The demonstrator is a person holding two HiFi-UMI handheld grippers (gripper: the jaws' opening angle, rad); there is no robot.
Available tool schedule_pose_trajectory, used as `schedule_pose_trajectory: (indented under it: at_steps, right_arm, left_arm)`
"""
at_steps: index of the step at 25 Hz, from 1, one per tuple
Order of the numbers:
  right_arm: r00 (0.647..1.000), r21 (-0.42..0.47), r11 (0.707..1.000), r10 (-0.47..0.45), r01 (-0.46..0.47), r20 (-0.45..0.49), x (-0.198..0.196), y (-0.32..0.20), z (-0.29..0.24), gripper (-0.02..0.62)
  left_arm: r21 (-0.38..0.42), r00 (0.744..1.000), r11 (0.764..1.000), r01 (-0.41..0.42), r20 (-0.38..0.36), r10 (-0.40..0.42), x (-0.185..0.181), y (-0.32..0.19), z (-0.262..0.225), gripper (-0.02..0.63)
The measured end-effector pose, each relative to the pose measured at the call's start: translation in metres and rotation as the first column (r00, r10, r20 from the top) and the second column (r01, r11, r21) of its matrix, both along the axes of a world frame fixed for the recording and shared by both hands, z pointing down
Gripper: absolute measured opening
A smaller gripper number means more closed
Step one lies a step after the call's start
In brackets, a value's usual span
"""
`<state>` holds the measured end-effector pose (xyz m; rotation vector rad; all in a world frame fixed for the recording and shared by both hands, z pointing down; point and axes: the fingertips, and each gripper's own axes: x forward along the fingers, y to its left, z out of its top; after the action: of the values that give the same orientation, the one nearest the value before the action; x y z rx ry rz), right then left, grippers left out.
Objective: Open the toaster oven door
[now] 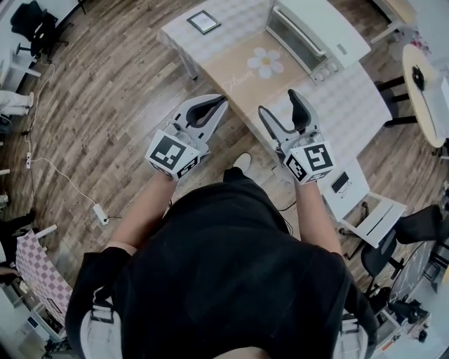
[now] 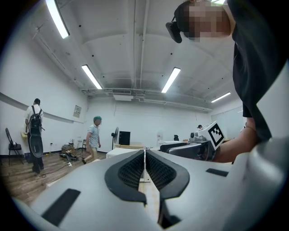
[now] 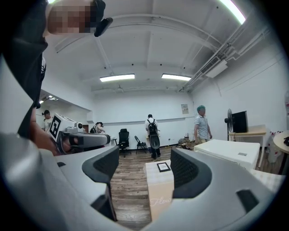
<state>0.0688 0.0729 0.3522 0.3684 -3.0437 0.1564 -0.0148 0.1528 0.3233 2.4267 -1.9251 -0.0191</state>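
The white toaster oven [image 1: 312, 31] stands at the far end of the checked table [image 1: 351, 98], its glass door looking closed. In the right gripper view the toaster oven [image 3: 230, 151] shows as a white box at the right. Both grippers are held in the air near the table's near end, well short of the oven. My left gripper [image 1: 222, 102] is shut with nothing in it; its pads [image 2: 135, 171] meet along a thin line. My right gripper [image 1: 278, 102] is open and empty, with the table [image 3: 160, 189] visible through the gap of the right gripper [image 3: 144, 173].
A framed picture [image 1: 203, 21] and a daisy-print mat [image 1: 266, 63] lie on the table. A round table [image 1: 424, 84] and office chairs [image 1: 410, 231] stand to the right. A power strip [image 1: 100, 212] and cable lie on the wood floor. People [image 3: 202, 122] stand far off.
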Motion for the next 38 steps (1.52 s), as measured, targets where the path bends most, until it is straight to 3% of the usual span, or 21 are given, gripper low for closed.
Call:
schedule_pose_trajectory:
  at_steps: [8,15,22,26,32,38]
  right_arm:
    - [1.0,-0.001,1.0,0.022,-0.022,0.007,-0.002,-0.074,0.001,0.339]
    - [0.998,-0.02,0.997,0.069,-0.07,-0.009,-0.001,-0.119,0.008,0.339]
    - [0.985,-0.034,0.986,0.164,-0.166,-0.054,-0.016,-0.165,0.03,0.339]
    - [0.965,-0.033,0.967,0.25,-0.253,-0.08,-0.033,-0.196,0.037,0.339]
    - [0.912,-0.017,0.921,0.383,-0.39,-0.145,-0.056,-0.237,0.056,0.339]
    - [0.859,0.006,0.883,0.458,-0.47,-0.227,-0.074,-0.275,0.08,0.339]
  left_arm:
    - [0.006,0.999,1.0,-0.028,0.015,0.028,-0.001,-0.078,-0.004,0.018]
    - [-0.003,0.996,0.996,-0.089,0.013,0.089,-0.001,-0.126,0.002,0.018]
    - [-0.003,0.982,0.982,-0.188,-0.008,0.188,-0.026,-0.179,0.013,0.018]
    - [-0.003,0.959,0.96,-0.281,-0.018,0.281,-0.046,-0.217,0.017,0.018]
    - [-0.021,0.9,0.899,-0.436,-0.017,0.436,-0.075,-0.27,0.027,0.018]
    - [-0.035,0.859,0.859,-0.511,-0.022,0.511,-0.102,-0.313,0.043,0.018]
